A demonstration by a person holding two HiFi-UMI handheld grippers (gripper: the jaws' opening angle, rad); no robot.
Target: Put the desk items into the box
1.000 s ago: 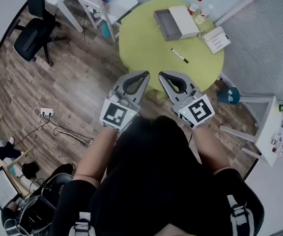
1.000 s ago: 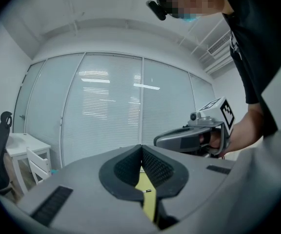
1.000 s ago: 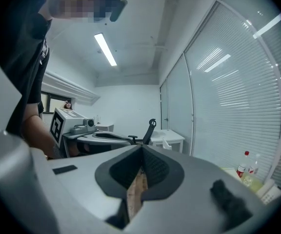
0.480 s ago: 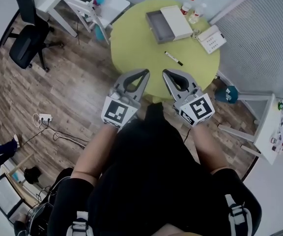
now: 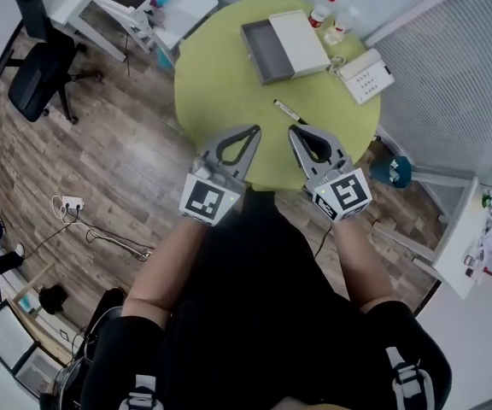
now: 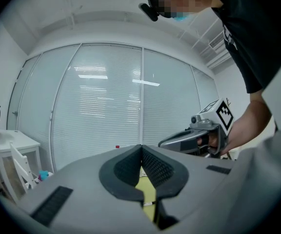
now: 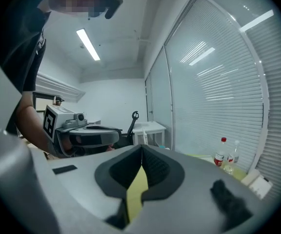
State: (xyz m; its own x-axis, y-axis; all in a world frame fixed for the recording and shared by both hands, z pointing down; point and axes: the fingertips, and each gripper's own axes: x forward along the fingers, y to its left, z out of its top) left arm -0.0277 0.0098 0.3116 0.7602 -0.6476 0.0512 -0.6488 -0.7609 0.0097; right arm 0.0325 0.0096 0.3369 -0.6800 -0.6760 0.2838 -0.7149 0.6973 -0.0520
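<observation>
Both tongs are shut tight with nothing in them. The left tongs (image 5: 252,130) and the right tongs (image 5: 295,130) hang side by side over the near edge of the round green table (image 5: 212,75). The pen (image 5: 289,112) lies on the table just past their tips. Farther back sits the grey box (image 5: 266,51), open, with its white lid (image 5: 300,41) right beside it. Two bottles (image 5: 319,9) stand behind.

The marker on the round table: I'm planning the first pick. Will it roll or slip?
The marker looks slim and pen-shaped, so a sideways push would probably roll it across the smooth table. It looks rigid and is likely light. Lying flat, it leaves little height to pinch.
</observation>
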